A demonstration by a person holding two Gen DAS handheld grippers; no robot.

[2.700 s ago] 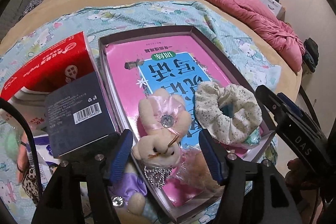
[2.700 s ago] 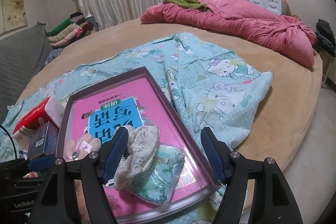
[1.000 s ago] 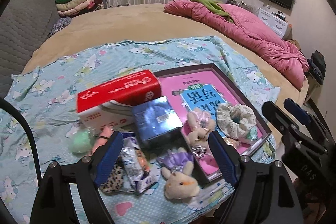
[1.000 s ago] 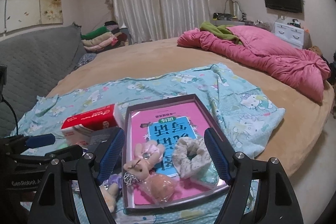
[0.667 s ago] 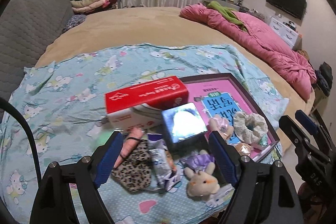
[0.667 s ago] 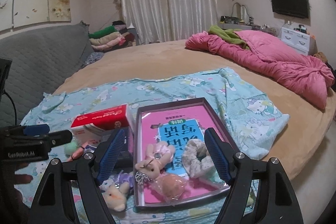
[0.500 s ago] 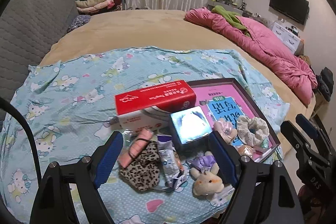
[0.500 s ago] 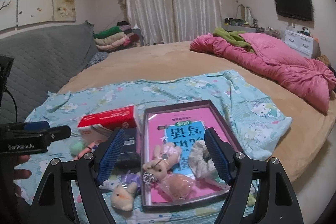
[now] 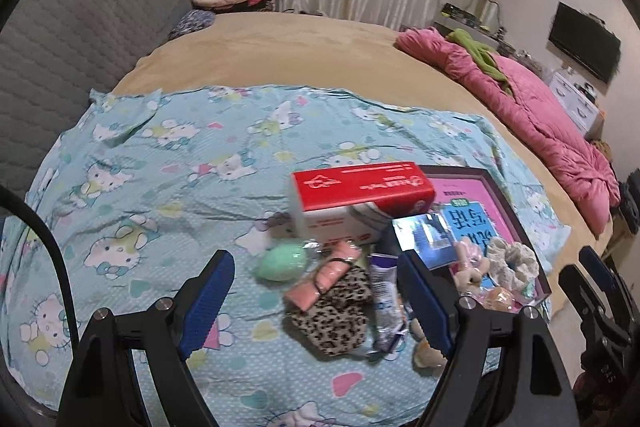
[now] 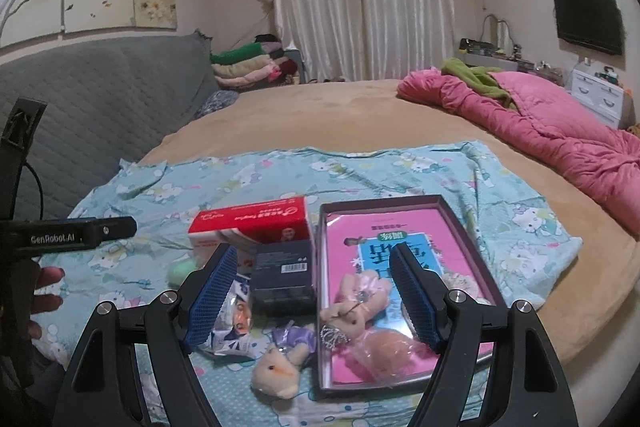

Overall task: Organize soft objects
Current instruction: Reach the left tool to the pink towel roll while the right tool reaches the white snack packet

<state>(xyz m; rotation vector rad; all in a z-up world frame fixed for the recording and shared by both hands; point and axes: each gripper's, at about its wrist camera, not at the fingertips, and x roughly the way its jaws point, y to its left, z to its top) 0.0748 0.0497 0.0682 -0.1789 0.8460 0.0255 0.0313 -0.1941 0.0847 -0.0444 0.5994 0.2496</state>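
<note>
A shallow tray with a pink and blue picture inside lies on the patterned sheet. In it sit a pink-dressed plush bunny, a floral scrunchie and a peach soft thing in clear wrap. Outside it lie a purple-dressed bunny, a leopard-print pouch, a pink roll, a mint egg-shaped sponge and a small packet. My left gripper hangs open above the pouch. My right gripper stands open above the tray's near-left corner, holding nothing.
A red and white tissue box and a dark box stand left of the tray. A pink quilt lies at the right of the round bed, a grey headboard at the left. A hand holds the left tool.
Both grippers have pulled back and up from the tray, so more of the bed shows. The left view has swung left, off the tray and over the loose things.
</note>
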